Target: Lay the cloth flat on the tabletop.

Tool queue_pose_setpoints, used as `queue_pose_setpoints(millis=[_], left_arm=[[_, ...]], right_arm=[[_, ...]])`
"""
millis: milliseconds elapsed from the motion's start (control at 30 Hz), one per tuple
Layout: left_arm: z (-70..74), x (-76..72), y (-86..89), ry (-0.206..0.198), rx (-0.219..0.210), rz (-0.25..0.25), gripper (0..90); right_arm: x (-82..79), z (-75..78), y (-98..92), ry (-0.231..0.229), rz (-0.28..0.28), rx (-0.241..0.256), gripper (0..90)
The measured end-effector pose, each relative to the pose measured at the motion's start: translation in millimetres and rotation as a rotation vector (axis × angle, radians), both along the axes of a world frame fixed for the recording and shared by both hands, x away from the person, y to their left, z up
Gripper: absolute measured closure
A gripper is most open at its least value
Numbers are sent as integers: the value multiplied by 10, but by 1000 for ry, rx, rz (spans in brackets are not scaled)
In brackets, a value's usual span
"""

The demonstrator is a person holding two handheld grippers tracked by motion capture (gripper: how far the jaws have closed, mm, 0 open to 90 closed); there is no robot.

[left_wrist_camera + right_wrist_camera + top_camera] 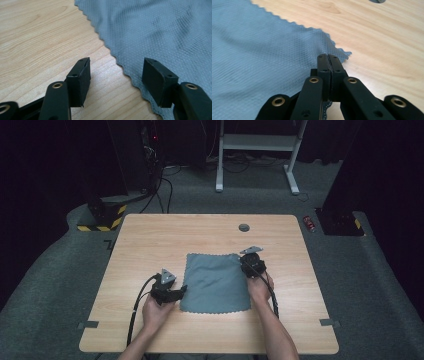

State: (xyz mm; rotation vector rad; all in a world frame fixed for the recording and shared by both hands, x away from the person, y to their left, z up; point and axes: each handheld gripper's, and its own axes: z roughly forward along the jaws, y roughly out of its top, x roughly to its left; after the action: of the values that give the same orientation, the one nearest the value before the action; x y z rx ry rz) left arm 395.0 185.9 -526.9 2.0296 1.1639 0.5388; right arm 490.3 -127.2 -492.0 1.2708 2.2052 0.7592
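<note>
Right gripper (pixel 328 58), held in the right hand (pixel 260 287) at the grey cloth's (pixel 215 282) 2 o'clock corner: jaws pressed together, pinching the cloth edge. Left gripper (pixel 116 72), in the left hand (pixel 156 310) at the cloth's 8 o'clock edge: jaws wide apart, straddling the scalloped hem, empty. Cloth lies flat at the centre of the wooden table (pixel 150 245).

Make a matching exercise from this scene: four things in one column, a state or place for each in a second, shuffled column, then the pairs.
Things:
1. left gripper
2. right gripper
3. cloth
4. round grey cap

States or places:
A. set into the table near its far edge
B. jaws open, astride the cloth's scalloped edge
C. spread flat mid-table
D. jaws shut at a cloth corner

Pairs: 1-B, 2-D, 3-C, 4-A
</note>
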Motion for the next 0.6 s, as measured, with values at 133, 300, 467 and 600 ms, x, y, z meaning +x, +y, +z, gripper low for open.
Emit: queue_pose_setpoints(millis=[133, 300, 467, 600], left_arm=[[0, -1, 0, 0, 0, 0, 401], [0, -1, 0, 0, 0, 0, 401], [-1, -1, -1, -1, 0, 1, 401], [0, -1, -1, -1, 0, 1, 401]], right_arm=[[88, -36, 18, 43, -15, -5, 745], [-140, 16, -59, 12, -4, 100, 696], [-556, -45, -46, 7, 103, 94, 694], [-721, -162, -116, 43, 115, 125, 674]])
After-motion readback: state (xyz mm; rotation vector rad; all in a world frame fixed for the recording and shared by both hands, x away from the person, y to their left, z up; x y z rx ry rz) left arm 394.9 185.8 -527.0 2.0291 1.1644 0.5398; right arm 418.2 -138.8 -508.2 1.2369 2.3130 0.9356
